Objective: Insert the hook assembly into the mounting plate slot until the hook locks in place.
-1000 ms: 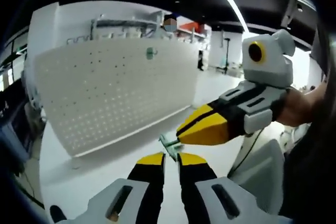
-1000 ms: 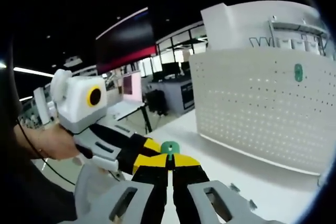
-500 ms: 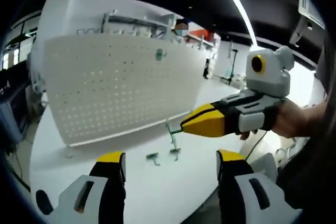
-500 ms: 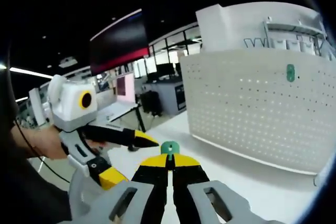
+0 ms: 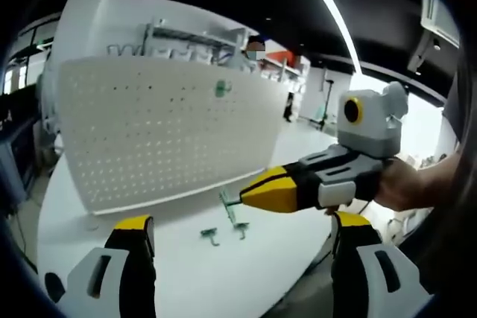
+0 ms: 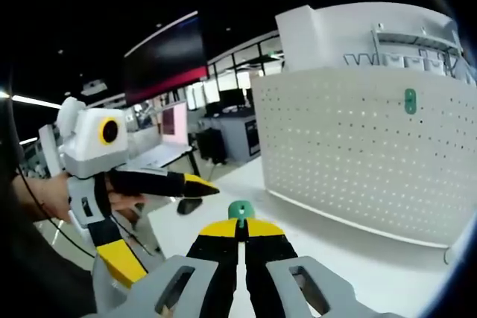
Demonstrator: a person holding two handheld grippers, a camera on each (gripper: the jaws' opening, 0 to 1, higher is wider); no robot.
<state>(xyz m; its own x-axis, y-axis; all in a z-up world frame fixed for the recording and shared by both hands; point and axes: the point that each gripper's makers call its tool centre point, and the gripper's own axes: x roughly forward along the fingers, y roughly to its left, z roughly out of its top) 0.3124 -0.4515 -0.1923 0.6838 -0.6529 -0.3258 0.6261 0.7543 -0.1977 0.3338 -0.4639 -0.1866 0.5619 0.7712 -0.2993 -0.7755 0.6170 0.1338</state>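
Right gripper (image 6: 240,237) fingers clenched on the green hook (image 6: 239,210), its head poking out at 12 o'clock. Left gripper (image 5: 237,247) fingers spread wide, holding nothing. Two spare hooks (image 5: 223,232) lie on the worktop (image 5: 186,273) below. Pegboard (image 6: 358,154) stands upright at 2 o'clock, one hook already seated (image 6: 409,101). My read: square the hook to the board, line up with a hole, push straight in, no twist.

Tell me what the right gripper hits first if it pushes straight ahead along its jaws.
Probably the white pegboard: the right gripper, shut on the green hook, points toward its lower left part, though depth is unclear.
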